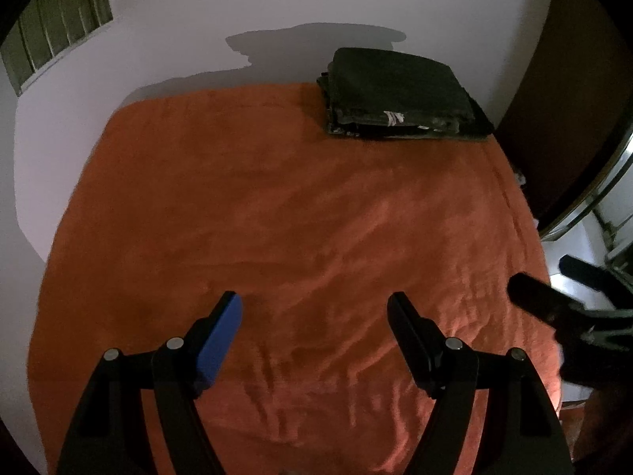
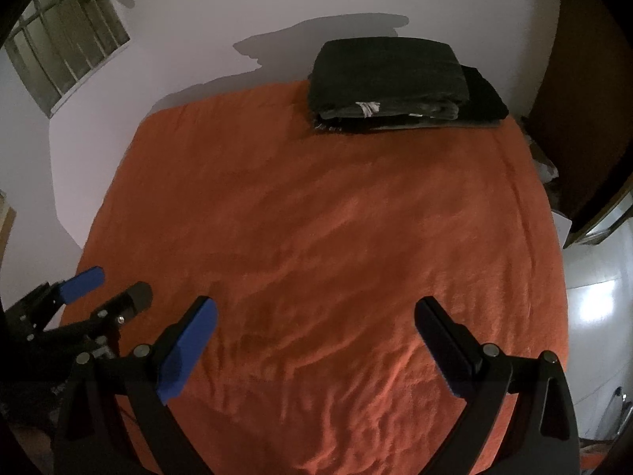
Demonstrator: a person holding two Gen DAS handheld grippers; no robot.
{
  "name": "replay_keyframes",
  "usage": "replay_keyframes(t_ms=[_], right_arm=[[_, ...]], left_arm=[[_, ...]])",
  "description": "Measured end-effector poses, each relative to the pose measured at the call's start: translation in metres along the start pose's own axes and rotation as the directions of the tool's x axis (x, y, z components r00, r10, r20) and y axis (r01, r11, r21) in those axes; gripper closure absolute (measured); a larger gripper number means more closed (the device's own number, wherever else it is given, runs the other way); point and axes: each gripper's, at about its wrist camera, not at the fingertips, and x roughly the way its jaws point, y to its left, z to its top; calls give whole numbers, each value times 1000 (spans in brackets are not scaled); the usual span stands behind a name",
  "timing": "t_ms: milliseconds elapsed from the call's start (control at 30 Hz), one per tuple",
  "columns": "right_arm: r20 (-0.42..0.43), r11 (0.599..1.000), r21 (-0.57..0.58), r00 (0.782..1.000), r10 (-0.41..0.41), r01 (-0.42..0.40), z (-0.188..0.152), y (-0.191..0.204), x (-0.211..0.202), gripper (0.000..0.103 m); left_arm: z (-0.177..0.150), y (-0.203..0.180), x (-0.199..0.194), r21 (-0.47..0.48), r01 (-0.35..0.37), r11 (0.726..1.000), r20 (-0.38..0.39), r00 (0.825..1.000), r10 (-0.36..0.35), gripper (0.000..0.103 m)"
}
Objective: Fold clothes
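The left gripper (image 1: 314,304) and the right gripper (image 2: 315,310) both hover with jaws spread wide apart and holding nothing, above a rumpled orange fleece blanket (image 2: 316,237) covering the bed. The stack of folded dark clothes (image 2: 399,83) sits at the bed's far edge against the pale wall (image 2: 277,0), well apart from both grippers.

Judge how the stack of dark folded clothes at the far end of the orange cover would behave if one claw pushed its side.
The stack of dark folded clothes looks soft, so it would probably dent. Its layers might slide apart. It likely won't roll.
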Motion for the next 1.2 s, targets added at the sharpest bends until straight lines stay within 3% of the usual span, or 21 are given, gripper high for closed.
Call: replay_keyframes(t_ms=[467,1200], right_arm=[[-45,999,11,998,53,-53,-1,2,15,3],[-66,1000,-12,998,-5,4,-7,-2,35,3]], left_arm=[[-1,-3,6,7,8,1000,-9,1000,-8,26],[-5,5,16,-21,65,998,-41,997,-65,26]])
